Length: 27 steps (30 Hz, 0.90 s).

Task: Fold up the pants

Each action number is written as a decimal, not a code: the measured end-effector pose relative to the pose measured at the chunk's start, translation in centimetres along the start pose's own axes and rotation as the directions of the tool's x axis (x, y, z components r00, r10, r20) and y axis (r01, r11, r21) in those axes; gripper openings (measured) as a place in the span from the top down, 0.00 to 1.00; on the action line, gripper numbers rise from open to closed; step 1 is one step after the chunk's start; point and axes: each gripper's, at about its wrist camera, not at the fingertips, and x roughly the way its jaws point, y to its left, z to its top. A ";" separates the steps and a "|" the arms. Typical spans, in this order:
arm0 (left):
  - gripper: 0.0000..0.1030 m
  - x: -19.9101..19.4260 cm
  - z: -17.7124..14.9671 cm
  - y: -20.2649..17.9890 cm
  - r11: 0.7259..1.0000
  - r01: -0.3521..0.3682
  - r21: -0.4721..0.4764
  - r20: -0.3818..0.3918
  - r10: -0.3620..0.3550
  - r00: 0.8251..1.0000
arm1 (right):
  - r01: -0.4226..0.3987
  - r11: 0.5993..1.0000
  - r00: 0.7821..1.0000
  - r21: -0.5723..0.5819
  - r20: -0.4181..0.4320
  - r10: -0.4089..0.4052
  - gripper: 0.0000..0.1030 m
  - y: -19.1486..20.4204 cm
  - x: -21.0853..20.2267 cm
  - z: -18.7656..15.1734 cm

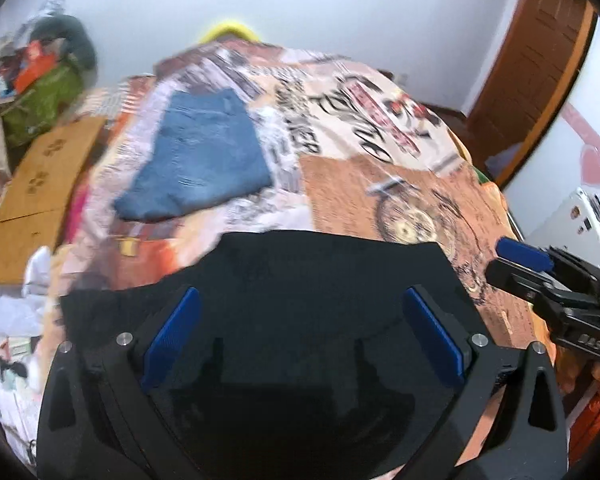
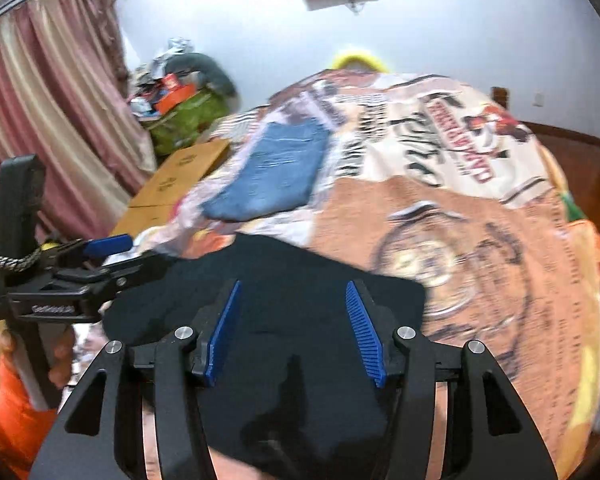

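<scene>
Black pants (image 1: 320, 280) lie folded in a flat dark block on the near part of the printed bedspread (image 1: 380, 184); they also show in the right wrist view (image 2: 300, 280). My left gripper (image 1: 300, 300) is open above the pants, blue pads wide apart, holding nothing. My right gripper (image 2: 294, 292) is open above the same pants, empty. The right gripper shows at the right edge of the left wrist view (image 1: 540, 276); the left gripper shows at the left of the right wrist view (image 2: 92, 264).
Folded blue jeans (image 1: 204, 156) lie farther back on the bed, also in the right wrist view (image 2: 276, 172). A cardboard box (image 1: 40, 184) sits left of the bed. A cluttered pile with a green bag (image 1: 40, 96) and a curtain (image 2: 48, 128) stand at left. A wooden door (image 1: 536, 80) is at right.
</scene>
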 end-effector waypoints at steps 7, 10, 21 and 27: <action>0.10 6.1 -0.2 -2.6 0.998 0.004 0.056 -0.146 0.004 0.989 | 0.011 1.000 0.993 0.012 -0.121 -0.010 0.52 -3.1 4.2 -1.6; 0.14 8.1 -1.4 -3.2 0.995 -0.010 0.102 -0.206 0.031 0.978 | -0.014 1.000 0.983 0.017 -0.182 0.017 0.60 -3.6 5.7 -3.0; 0.13 7.2 -4.3 -4.2 0.964 -0.081 0.252 -0.138 0.118 0.983 | -0.039 0.998 0.975 -0.045 -0.221 0.029 0.62 -3.2 4.2 -6.1; 0.13 5.6 -6.0 -3.1 0.975 -0.087 0.204 -0.131 0.116 0.985 | -0.015 1.000 0.978 -0.023 -0.207 0.010 0.62 -3.2 2.2 -7.4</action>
